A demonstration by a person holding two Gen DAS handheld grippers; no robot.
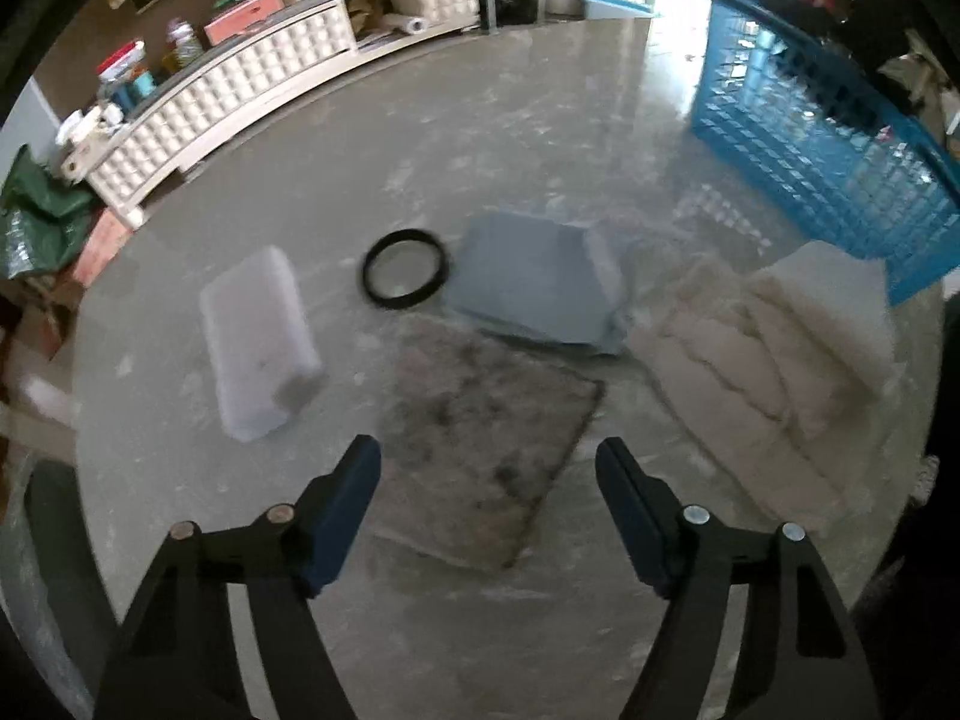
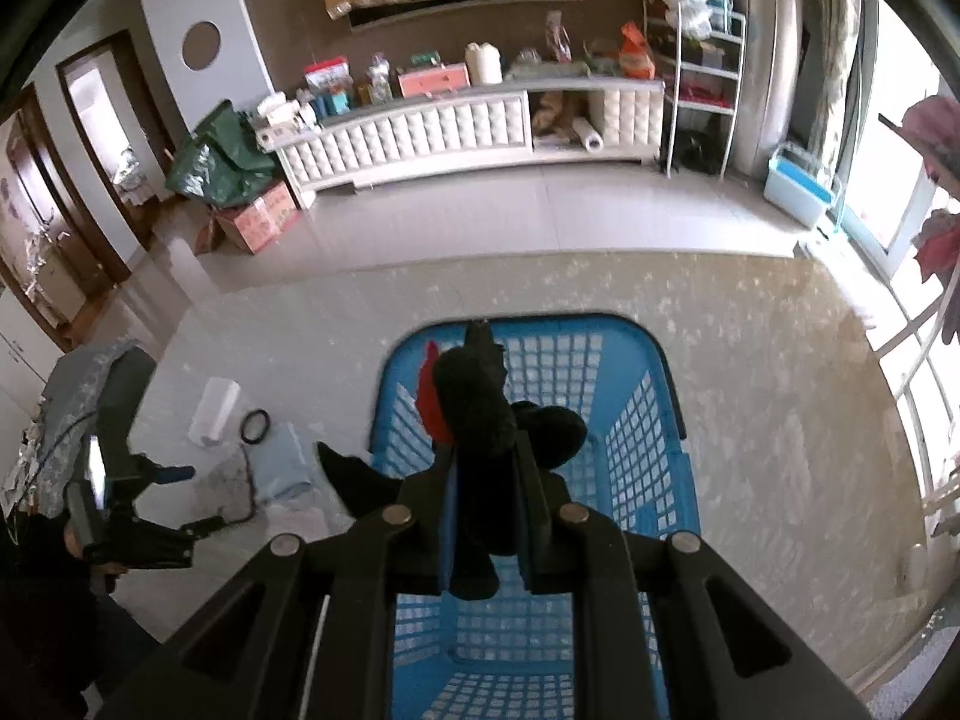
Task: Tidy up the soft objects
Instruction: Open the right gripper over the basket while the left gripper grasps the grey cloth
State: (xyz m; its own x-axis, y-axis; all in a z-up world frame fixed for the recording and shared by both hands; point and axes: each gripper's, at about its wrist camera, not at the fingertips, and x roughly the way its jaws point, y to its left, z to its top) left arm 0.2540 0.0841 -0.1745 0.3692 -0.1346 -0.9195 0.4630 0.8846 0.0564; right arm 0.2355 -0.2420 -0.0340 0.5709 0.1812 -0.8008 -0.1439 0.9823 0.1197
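My right gripper (image 2: 486, 468) is shut on a black plush toy (image 2: 480, 402) with a red patch, held above the open blue plastic basket (image 2: 639, 450). My left gripper (image 1: 487, 456) is open and points down at a grey mottled cloth (image 1: 480, 420) lying flat on the pale surface, with nothing pinched between its pads. Beyond the cloth lie a folded blue-grey cloth (image 1: 540, 282), a white foam block (image 1: 258, 342) and a cream fluffy cloth (image 1: 762, 360). The right wrist view also shows the left gripper (image 2: 198, 498) low at the left, over the same pile.
A black ring (image 1: 405, 276) lies between the foam block and the blue-grey cloth. The blue basket (image 1: 810, 150) stands at the right of the pile. A white padded cabinet (image 2: 456, 120) with clutter on top runs along the far wall, beside a green bag (image 2: 222, 156) and a cardboard box (image 2: 258, 219).
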